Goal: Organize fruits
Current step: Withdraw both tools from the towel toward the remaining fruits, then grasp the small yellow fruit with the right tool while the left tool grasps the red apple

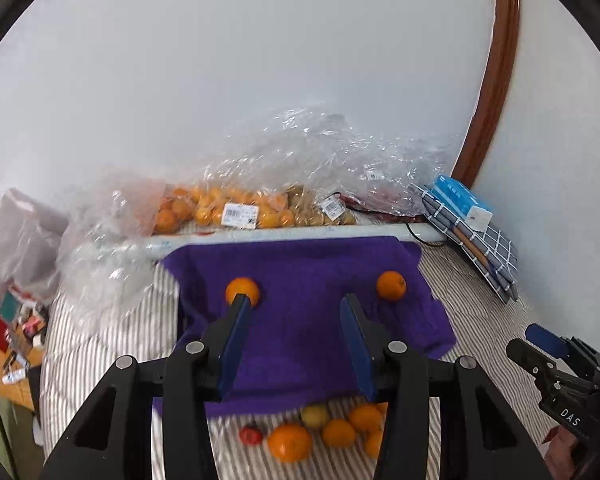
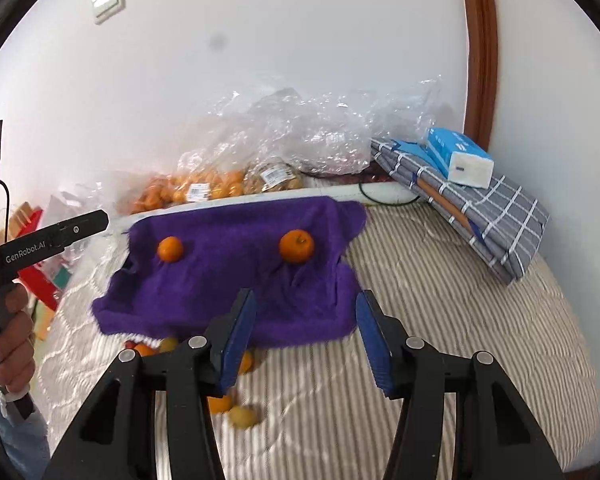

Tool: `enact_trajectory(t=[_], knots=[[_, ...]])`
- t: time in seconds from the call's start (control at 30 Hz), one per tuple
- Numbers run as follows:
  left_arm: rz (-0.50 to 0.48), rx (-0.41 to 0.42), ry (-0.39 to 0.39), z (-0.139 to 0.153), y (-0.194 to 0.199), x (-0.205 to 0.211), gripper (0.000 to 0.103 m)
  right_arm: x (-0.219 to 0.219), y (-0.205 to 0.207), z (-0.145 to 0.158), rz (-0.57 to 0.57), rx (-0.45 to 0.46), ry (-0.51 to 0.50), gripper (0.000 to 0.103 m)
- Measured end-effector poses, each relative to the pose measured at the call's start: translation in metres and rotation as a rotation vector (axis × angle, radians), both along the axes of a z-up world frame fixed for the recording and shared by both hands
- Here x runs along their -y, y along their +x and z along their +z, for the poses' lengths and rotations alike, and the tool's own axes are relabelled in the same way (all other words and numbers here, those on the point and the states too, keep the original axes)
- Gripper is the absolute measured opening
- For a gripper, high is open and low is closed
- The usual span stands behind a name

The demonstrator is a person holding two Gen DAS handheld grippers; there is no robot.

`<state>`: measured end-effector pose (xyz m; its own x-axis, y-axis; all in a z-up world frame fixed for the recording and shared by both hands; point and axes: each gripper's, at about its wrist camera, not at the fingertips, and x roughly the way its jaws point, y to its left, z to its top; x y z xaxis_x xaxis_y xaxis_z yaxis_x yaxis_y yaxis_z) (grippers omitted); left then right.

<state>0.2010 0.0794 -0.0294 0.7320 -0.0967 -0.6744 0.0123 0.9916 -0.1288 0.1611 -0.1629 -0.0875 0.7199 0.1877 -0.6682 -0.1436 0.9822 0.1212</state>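
Observation:
A purple towel [image 1: 308, 312] lies on the striped bed, also in the right wrist view [image 2: 236, 272]. Two oranges rest on it: a left one [image 1: 242, 290] [image 2: 170, 249] and a right one [image 1: 391, 286] [image 2: 296, 245]. A loose pile of oranges [image 1: 290, 442], a yellow fruit [image 1: 315, 415] and a small red fruit [image 1: 250, 435] sits at the towel's near edge, also in the right view [image 2: 242, 416]. My left gripper [image 1: 294, 306] is open and empty over the towel. My right gripper [image 2: 306, 300] is open and empty above the towel's near edge.
Clear plastic bags of oranges [image 1: 216, 210] and brown fruit [image 1: 324, 212] lie against the white wall [image 2: 204, 188]. A folded checked cloth [image 2: 480, 208] with a blue tissue pack [image 2: 460, 156] sits at the right. Clutter lies off the bed's left side [image 1: 12, 320].

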Motion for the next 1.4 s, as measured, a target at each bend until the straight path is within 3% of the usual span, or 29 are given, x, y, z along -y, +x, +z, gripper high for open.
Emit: enact_trajectory(t=[0.27, 0.37, 0.47, 0.53, 0.8, 1.13, 1.23, 1.4], knots=[[0.066, 0.000, -0.032, -0.006, -0.051, -0.022, 0.046, -0.007, -0.043, -0.006, 0.050, 0.014, 0.001, 0.053], [0.084, -0.012, -0.059, -0.027, -0.064, -0.030, 0.056, -0.013, -0.057, -0.020, 0.074, 0.031, -0.020, 0.053], [0.111, -0.085, -0.069, -0.061, -0.072, -0.036, 0.056, -0.018, -0.065, -0.044, 0.096, 0.012, -0.026, 0.053], [0.116, -0.111, -0.067, -0.079, -0.077, -0.038, 0.056, -0.023, -0.069, -0.064, 0.108, -0.026, -0.024, 0.046], [0.157, -0.143, -0.038, -0.128, -0.090, -0.052, 0.056, -0.044, -0.063, -0.114, 0.179, -0.085, -0.046, 0.042], [0.104, -0.138, -0.043, -0.135, -0.092, -0.057, 0.056, -0.061, -0.037, -0.127, 0.188, -0.119, -0.087, 0.042], [0.087, -0.139, -0.054, -0.137, -0.093, -0.052, 0.056, -0.063, -0.035, -0.127, 0.207, -0.111, -0.089, 0.027], [0.070, -0.146, -0.022, -0.136, -0.087, -0.038, 0.056, -0.061, -0.037, -0.126, 0.221, -0.094, -0.081, 0.027]])
